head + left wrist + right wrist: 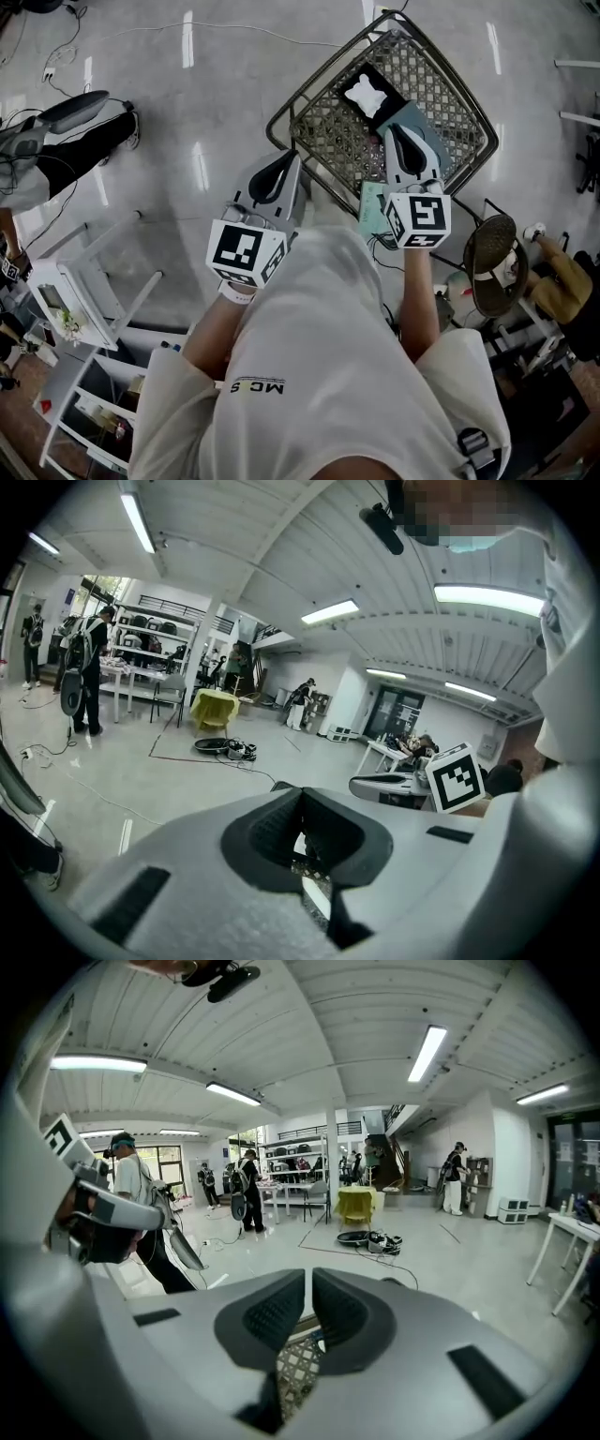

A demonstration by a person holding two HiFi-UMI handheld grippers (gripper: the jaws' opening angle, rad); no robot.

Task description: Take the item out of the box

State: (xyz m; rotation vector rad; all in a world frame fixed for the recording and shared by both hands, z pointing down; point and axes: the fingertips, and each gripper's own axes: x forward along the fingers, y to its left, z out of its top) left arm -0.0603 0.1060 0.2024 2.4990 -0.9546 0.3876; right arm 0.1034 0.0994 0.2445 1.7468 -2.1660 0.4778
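A wire basket (469, 112) stands on the grey floor at the upper right of the head view. Inside it lies a black packet with a white bone-shaped piece (372, 94). My right gripper (394, 127) reaches over the basket just right of that packet; its jaws are shut with nothing between them, and the right gripper view (309, 1283) shows basket mesh under them. A mint-green packet (371, 208) lies at the basket's near edge beside the right marker cube. My left gripper (292, 156) hangs at the basket's left rim, shut and empty, and in the left gripper view (302, 797) its pads meet.
A white rack (80, 295) stands at the lower left. A person's dark legs (84, 145) are at the far left. A round brown seat (492, 258) and a seated person (558, 281) are at the right. Cables cross the floor at the top left.
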